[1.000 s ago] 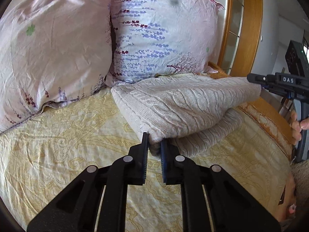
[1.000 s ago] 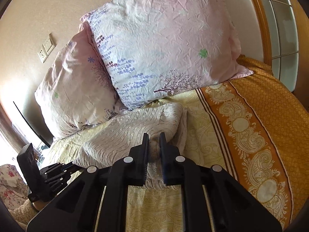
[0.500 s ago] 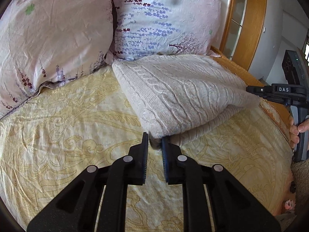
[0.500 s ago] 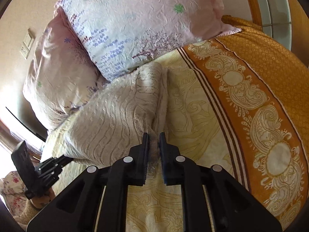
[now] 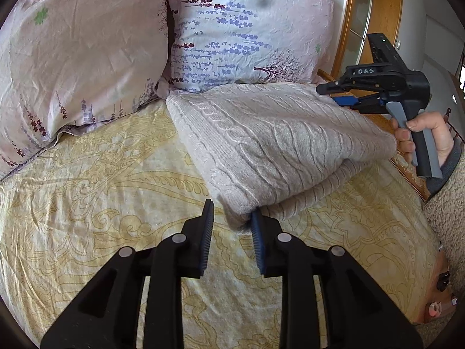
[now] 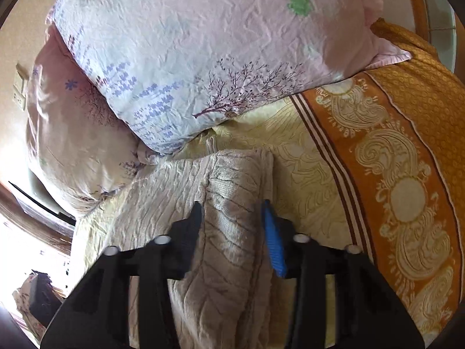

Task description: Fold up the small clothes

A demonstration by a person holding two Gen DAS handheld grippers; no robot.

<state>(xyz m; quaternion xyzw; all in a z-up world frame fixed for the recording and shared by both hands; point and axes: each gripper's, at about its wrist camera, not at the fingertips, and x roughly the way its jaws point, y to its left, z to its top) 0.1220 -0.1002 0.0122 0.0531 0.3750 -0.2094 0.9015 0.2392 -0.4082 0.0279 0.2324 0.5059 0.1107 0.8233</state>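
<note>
A folded beige cable-knit sweater (image 5: 279, 142) lies on the yellow patterned bedspread (image 5: 96, 192), filling the center and right of the left wrist view, its far edge against the 2 floral pillows (image 5: 244, 29) in the upper part of the frame. The left gripper (image 5: 232, 226) sits at the bottom center with its jaws apart; the near corner of the sweater lies between them, touching the blue-padded right finger (image 5: 257, 241) only. The right gripper (image 5: 328, 90) shows at the upper right of that view, above the sweater's far side, held by a hand (image 5: 430, 142). In the right wrist view its jaws stand wide apart (image 6: 232, 226), with the sweater (image 6: 229, 247) lying loose between them. An orange border (image 6: 401, 174) of the bedspread runs down the right of that frame.
</note>
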